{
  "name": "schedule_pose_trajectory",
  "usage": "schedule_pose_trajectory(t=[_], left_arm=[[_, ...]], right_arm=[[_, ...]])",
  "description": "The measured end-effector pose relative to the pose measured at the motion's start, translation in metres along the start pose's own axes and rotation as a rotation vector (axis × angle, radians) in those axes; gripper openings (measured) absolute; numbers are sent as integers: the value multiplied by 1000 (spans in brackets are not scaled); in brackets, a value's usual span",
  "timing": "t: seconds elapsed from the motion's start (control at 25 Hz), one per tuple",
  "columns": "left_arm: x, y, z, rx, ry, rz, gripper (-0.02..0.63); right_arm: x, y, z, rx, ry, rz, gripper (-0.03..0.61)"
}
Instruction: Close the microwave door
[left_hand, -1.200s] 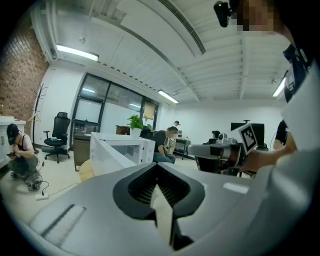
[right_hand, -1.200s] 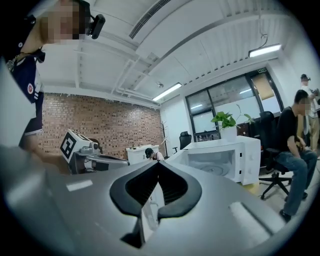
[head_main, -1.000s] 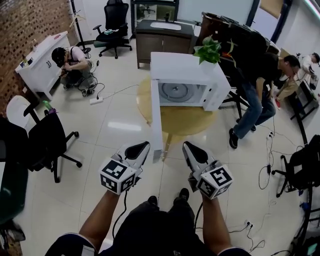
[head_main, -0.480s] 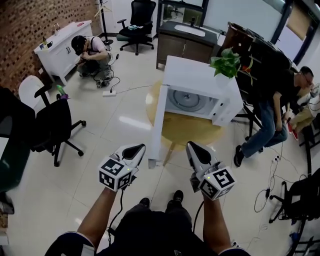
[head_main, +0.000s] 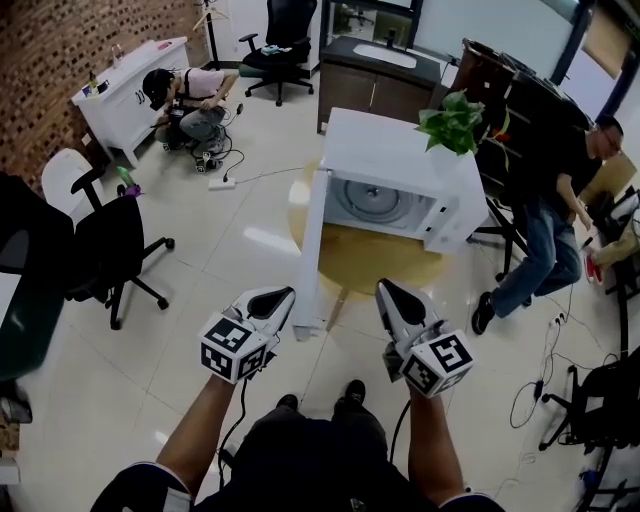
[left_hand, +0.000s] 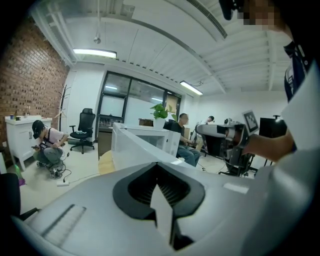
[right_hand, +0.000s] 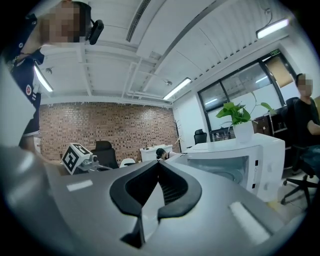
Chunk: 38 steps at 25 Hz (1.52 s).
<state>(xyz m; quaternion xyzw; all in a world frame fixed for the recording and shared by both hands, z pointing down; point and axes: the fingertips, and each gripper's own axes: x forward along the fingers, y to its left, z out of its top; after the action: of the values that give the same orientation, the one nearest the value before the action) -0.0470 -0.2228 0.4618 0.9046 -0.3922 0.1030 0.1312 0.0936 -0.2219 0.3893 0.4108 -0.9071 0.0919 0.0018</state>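
A white microwave stands on a round wooden table, with a potted plant on top. Its door is swung wide open toward me, edge-on in the head view. My left gripper hovers just left of the door's free end, shut and empty. My right gripper is to the right of the door, in front of the table, also shut and empty. The left gripper view shows the shut left gripper with the door just beyond it. The right gripper view shows the shut right gripper and the microwave's open cavity.
A black office chair stands at the left on the tiled floor. One person crouches by a white cabinet at the far left. Another person stands right of the table. Cables lie on the floor at the right.
Both grippers have drifted a little nearer the free end of the open door and stay shut. The door stands at the same angle.
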Motion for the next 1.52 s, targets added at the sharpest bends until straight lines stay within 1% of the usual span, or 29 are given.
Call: schedule_pose_trajectory(t=[0.32,0.68,1.0,1.24,1.44,1.52], left_arm=[[34,-34,8,23,2,-81,9],[77,-67,16,55,17,-174,9],[117,-88,24,91,24,-231,9],[144,-102,32,102,22,-273,9],[155,-111,34,104,20,-298,9],[157,-113,34,101,22,-302,9]], right_arm=[[-17,-20,-8,16,15,-35,2],[-55,-54,-15,40,20,-142,2],[-83,-82,-20,55,21,-219,2],[-94,-94,-19,55,22,-249,2],[-88,-91,-26,43,41,-236,3],[-83,-93,-33,38,60,-242,18]])
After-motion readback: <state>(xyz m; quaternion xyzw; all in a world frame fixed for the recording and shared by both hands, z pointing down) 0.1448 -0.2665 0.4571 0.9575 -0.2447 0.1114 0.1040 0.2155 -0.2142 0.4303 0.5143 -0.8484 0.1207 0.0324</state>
